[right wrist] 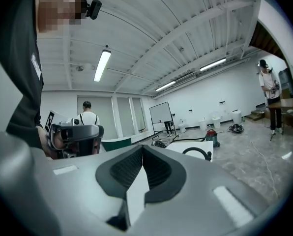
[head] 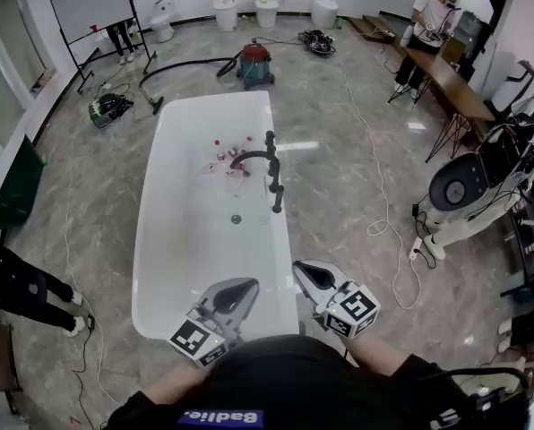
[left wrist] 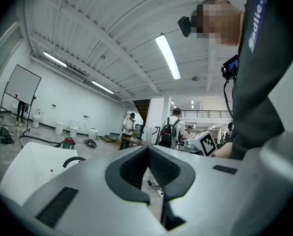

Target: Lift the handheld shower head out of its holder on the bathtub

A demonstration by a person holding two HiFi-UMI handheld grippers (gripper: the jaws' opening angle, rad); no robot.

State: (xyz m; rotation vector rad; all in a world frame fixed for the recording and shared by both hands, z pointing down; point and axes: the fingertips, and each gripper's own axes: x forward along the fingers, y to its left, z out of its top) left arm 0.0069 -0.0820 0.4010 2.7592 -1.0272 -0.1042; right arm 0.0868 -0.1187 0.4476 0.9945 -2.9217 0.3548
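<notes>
The black handheld shower head (head: 275, 186) stands upright in its holder on the right rim of the white bathtub (head: 173, 240), beside the curved black faucet spout (head: 249, 157). Both grippers hover at the tub's near end, well short of the shower head. My left gripper (head: 245, 287) is shut with nothing in it, and my right gripper (head: 303, 270) is shut and empty too. In the left gripper view the closed jaws (left wrist: 147, 149) point past the tub (left wrist: 28, 166). In the right gripper view the closed jaws (right wrist: 142, 149) face the tub (right wrist: 198, 146) and spout (right wrist: 198, 153).
Small bottles (head: 227, 155) lie inside the tub. A red vacuum cleaner (head: 255, 64) with its hose sits beyond the tub. A white robot (head: 469, 186) stands at the right, with cables (head: 379, 227) across the floor. People stand at the far right and the left edge.
</notes>
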